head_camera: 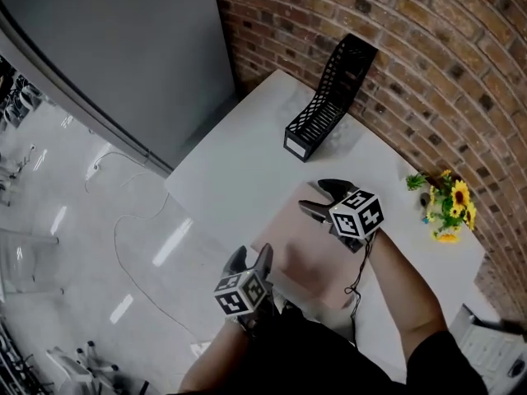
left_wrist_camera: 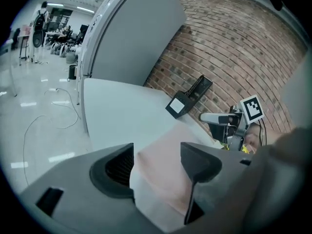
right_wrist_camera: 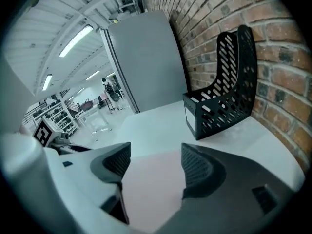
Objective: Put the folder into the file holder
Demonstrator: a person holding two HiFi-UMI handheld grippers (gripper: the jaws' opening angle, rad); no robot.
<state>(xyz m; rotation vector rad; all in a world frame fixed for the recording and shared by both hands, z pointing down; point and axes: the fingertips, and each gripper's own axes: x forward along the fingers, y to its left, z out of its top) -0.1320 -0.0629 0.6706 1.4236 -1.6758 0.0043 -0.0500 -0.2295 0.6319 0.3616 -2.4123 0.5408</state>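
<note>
Jaws wide and clamping nothing, left gripper (head_camera: 251, 257) and right gripper (head_camera: 313, 196) straddle the flat pale-pink paper folder (head_camera: 306, 260), likely to carry it to the black slotted plastic file holder (head_camera: 329, 97).

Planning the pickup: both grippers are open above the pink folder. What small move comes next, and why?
Probably lower both slightly and close them on the folder at its edges: it lies flat on the table, the left gripper and right gripper stand open over it gripping nothing, and the file holder stands apart.
</note>
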